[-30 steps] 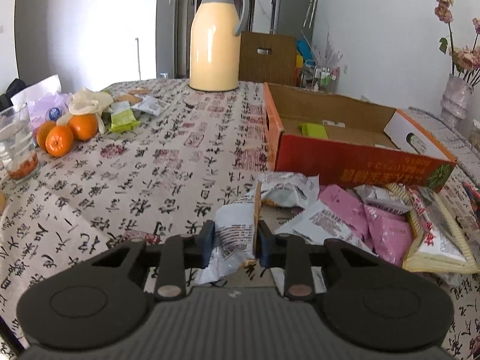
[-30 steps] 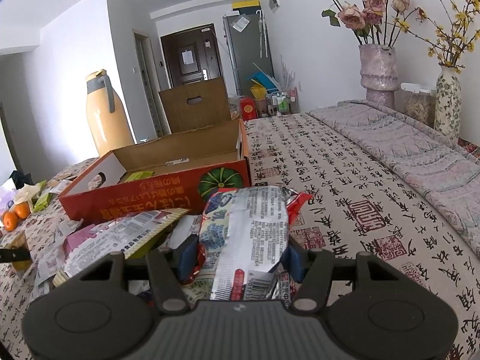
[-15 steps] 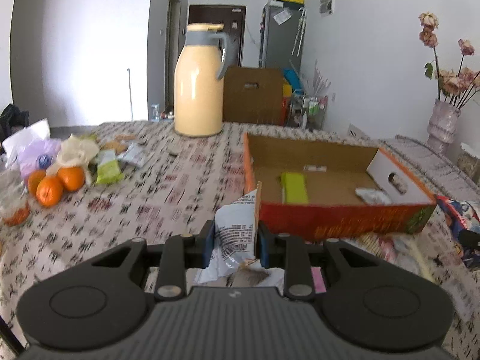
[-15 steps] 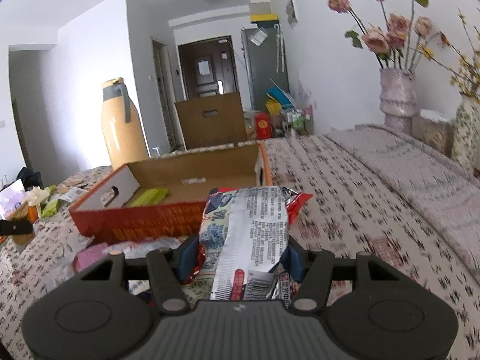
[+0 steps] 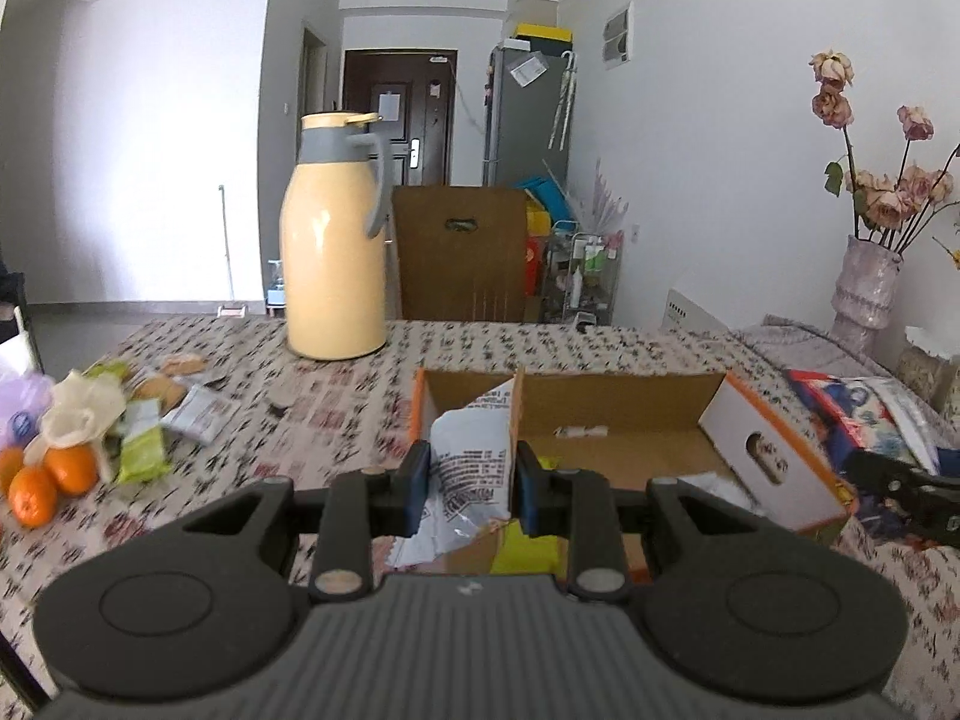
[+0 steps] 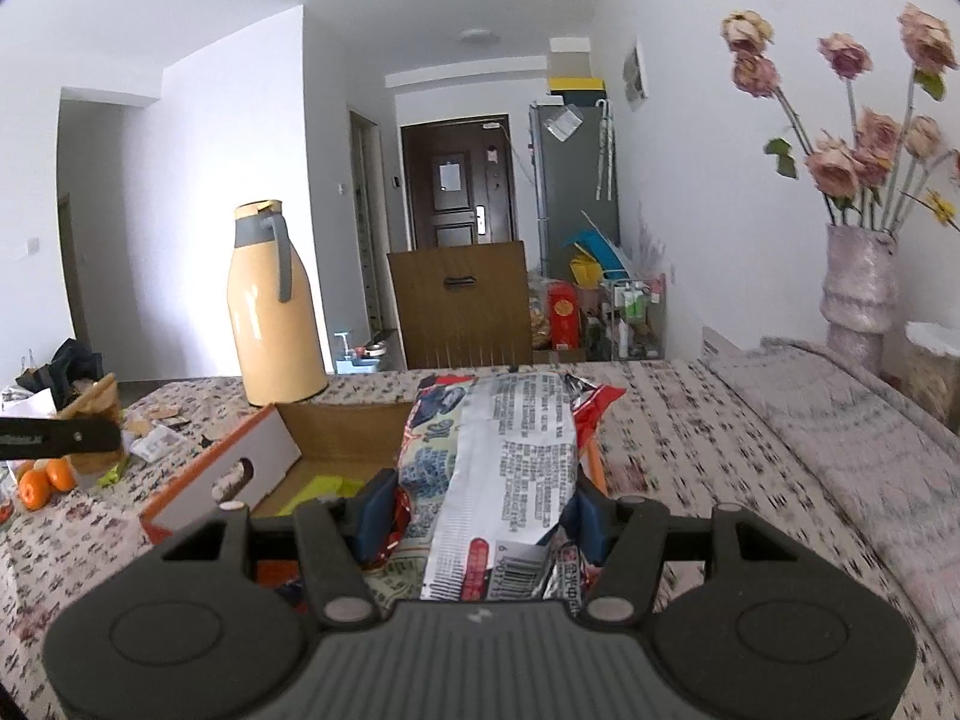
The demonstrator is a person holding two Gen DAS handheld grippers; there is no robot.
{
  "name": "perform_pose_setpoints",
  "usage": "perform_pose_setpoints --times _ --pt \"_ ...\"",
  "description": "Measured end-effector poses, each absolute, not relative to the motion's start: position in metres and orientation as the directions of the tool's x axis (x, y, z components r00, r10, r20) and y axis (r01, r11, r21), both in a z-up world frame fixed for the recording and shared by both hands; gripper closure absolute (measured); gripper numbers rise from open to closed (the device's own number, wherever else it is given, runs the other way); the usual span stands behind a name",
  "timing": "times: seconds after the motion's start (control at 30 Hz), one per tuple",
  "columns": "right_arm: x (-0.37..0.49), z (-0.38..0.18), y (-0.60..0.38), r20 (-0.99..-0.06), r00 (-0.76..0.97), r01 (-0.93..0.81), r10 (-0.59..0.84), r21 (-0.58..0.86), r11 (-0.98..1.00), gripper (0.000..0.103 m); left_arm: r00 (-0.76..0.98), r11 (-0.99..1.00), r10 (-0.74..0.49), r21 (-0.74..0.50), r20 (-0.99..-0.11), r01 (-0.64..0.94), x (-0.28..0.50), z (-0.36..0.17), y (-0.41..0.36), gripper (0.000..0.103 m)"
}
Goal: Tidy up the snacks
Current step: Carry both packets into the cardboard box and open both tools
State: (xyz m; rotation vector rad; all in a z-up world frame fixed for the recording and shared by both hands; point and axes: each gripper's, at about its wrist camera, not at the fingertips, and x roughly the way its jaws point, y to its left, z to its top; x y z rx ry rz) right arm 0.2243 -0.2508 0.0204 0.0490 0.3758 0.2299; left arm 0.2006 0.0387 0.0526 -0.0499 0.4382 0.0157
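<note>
Left gripper clamps a white crinkled snack packet, pads pressed on both sides, packet standing up between them. Directly ahead and just below it: open orange cardboard box, a yellow-green packet lying inside near the front wall. Past the box, cream thermos jug stands upright on the patterned tablecloth. Off to its left: oranges beside a loose heap of small wrappers.

Right gripper grips a wider silver-and-red snack bag, pads against both edges, bag sticking forward over the box's right end. In the left wrist view that bag shows far right, beyond the box's white end flap. Ahead-right of it, a vase with dried roses. Both packets are off the table, above the box.
</note>
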Motion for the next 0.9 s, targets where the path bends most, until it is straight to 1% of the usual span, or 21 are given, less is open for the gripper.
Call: perform_pose_setpoints --times 0.27,0.5,0.73,0.9 --pt "0.274 0.026 -0.230 -0.362 0.898 -0.244 0.250 0.064 0.968 0.044 0.904 0.998 -0.012 -0.064 -0.426 -0.017 0.247 0.053 0.025 0.075" --pt "0.310 0.015 -0.223 -0.379 0.888 -0.253 0.261 0.071 0.965 0.044 0.891 0.997 -0.004 -0.070 -0.455 -0.031 0.278 0.036 0.022 0.075" --pt "0.323 -0.009 -0.220 -0.427 0.862 -0.270 0.274 0.070 0.960 0.044 0.854 0.995 -0.027 -0.099 -0.519 -0.029 0.297 0.012 0.029 0.075" --pt "0.323 -0.013 -0.219 -0.442 0.855 -0.272 0.272 0.066 0.960 0.044 0.852 0.996 -0.033 -0.090 -0.523 -0.016 0.294 0.008 0.025 0.075"
